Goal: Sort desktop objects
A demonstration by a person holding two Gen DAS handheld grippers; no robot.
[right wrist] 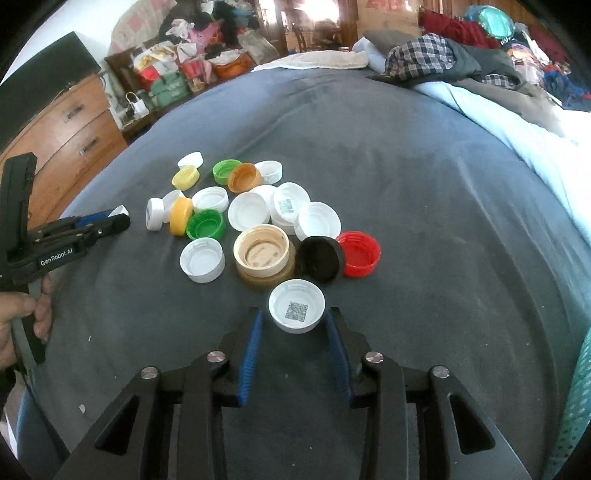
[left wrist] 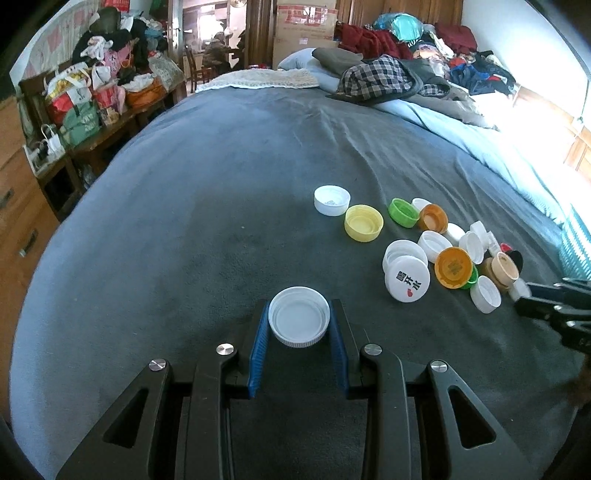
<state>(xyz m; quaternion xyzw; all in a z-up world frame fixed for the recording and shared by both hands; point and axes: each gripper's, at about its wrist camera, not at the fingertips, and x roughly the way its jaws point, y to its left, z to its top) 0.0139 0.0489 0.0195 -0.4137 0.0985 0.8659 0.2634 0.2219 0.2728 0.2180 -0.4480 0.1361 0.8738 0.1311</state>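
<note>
White cap (left wrist: 299, 316) sits between left jaws, contact unclear.

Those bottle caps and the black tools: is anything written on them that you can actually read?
"GenRobot.AI": on the left gripper body.
"喝开水", with a small red heart: on a flat white cap.
QR codes, unreadable: inside the cap between the right gripper fingers, and inside another white cap.
Red print on the cardboard box: too blurred.
</note>
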